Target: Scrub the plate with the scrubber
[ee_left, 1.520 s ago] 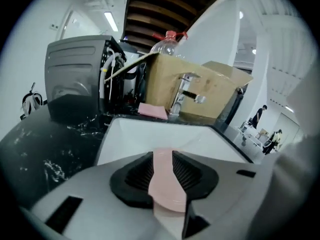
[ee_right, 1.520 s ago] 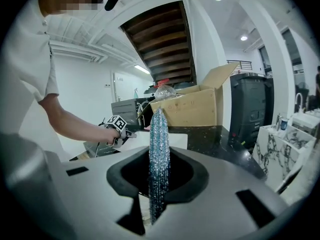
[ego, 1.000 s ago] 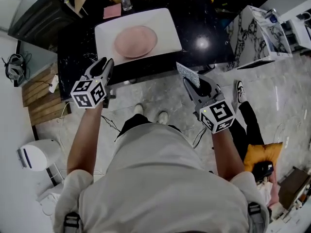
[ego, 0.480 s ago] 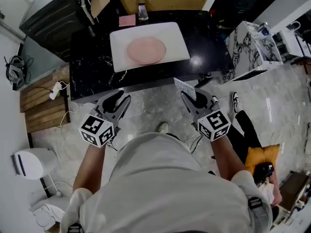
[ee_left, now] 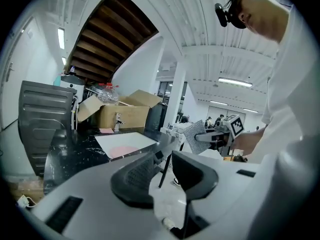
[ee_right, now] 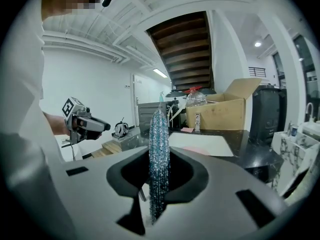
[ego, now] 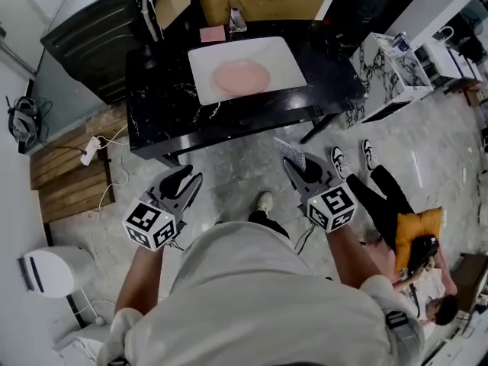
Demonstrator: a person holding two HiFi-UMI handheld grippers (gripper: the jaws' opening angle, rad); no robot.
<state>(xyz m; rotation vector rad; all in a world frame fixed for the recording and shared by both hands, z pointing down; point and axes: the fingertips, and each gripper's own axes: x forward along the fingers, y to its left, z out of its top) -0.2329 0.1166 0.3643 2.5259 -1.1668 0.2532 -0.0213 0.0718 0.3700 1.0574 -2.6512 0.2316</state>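
Note:
The pink plate (ego: 241, 75) lies on a white tray (ego: 284, 58) on the black table (ego: 164, 109); both show far off in the left gripper view, plate (ee_left: 124, 151) and tray (ee_left: 131, 139). Both grippers hang over the floor, well short of the table. My left gripper (ego: 188, 182) is open, its jaws have just been closing a little, and nothing is between them (ee_left: 168, 160). My right gripper (ego: 296, 166) is shut on a flat, glittery silver-blue scrubber (ego: 289, 152), which stands on edge between the pads (ee_right: 159, 154).
A cardboard box (ego: 263, 2), a small bottle (ego: 237, 21) and a pink pad (ego: 212, 33) sit at the table's far edge. A person sits on the floor at right (ego: 400, 204). A wooden pallet (ego: 70, 175) and white bin (ego: 44, 271) are at left, a marbled cabinet (ego: 385, 67) at right.
Both grippers have drawn back from the table edge toward me and now hang over the floor. The table and plate look farther away. The scrubber stays in the right gripper.

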